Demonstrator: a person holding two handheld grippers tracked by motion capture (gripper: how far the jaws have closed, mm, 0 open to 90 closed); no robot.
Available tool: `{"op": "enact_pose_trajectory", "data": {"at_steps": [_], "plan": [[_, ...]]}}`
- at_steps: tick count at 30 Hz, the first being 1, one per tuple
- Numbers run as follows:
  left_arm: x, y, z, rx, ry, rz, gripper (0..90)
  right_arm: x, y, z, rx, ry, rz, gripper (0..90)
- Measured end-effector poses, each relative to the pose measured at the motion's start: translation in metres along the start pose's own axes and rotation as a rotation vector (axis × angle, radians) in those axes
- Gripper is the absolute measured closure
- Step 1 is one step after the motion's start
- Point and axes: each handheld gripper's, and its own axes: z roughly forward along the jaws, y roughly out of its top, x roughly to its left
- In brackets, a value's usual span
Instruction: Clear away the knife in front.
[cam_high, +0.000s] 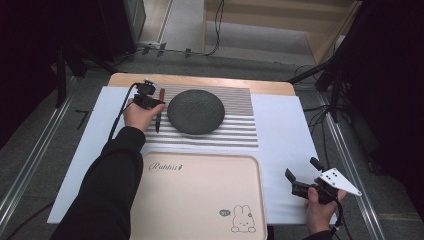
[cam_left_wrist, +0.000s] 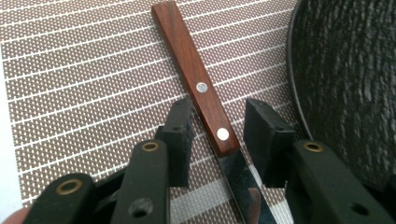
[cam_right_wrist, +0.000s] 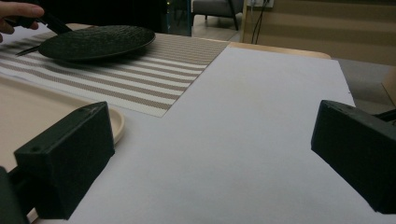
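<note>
A knife (cam_high: 159, 111) with a brown wooden handle and a steel blade lies on the striped placemat (cam_high: 235, 130), just left of a round black plate (cam_high: 195, 111). My left gripper (cam_high: 156, 104) is down over it. In the left gripper view the knife (cam_left_wrist: 201, 88) runs between the jaws of the gripper (cam_left_wrist: 219, 126), which is open. The jaws straddle the spot where handle meets blade, with a gap on the right side. My right gripper (cam_high: 301, 168) hovers open over the white table cover at the near right, nothing between its jaws (cam_right_wrist: 212, 154).
A beige tray (cam_high: 200, 200) with a rabbit print sits at the near middle, its rim (cam_right_wrist: 116, 123) just left of my right gripper. The black plate (cam_left_wrist: 345, 84) lies close on the right of the left gripper. Bare white cover (cam_right_wrist: 261, 116) stretches ahead of the right gripper.
</note>
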Motion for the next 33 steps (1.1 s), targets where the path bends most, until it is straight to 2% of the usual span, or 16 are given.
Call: {"op": "enact_pose_trajectory", "data": {"at_steps": [2,3,4,6,8,12,17,21,27,33], "plan": [[0.000,0.001,0.001,-0.001,0.016,-0.007,64.9,0.000,0.000,0.000,0.000,-0.001,0.000,0.0],[-0.001,0.001,0.001,-0.001,0.022,-0.010,69.8,0.000,0.000,0.000,0.001,-0.002,-0.001,0.0],[-0.001,0.000,0.001,0.000,0.032,-0.003,69.8,0.000,0.000,0.000,0.001,-0.002,-0.001,0.0],[-0.002,-0.001,0.000,0.001,0.047,0.027,76.5,0.000,0.000,0.000,0.001,-0.003,-0.002,0.0],[-0.001,-0.001,0.000,0.001,0.047,0.038,76.8,0.000,0.000,0.000,0.001,-0.004,-0.002,0.0],[-0.006,-0.001,-0.001,0.010,0.081,0.073,77.1,0.000,0.000,0.000,0.003,-0.005,-0.002,0.0],[-0.004,-0.003,-0.004,0.020,0.083,0.073,77.2,0.000,0.000,0.000,0.003,-0.005,-0.005,0.0],[0.000,-0.005,-0.012,0.008,0.073,0.050,77.2,0.000,0.000,0.000,0.004,-0.005,-0.006,0.0],[0.002,-0.010,-0.023,0.001,0.069,0.039,77.2,0.001,0.000,0.000,0.005,-0.009,-0.002,0.0],[0.000,-0.016,-0.038,-0.034,0.055,0.039,77.2,0.001,0.000,0.000,0.007,-0.009,-0.004,0.0]]}}
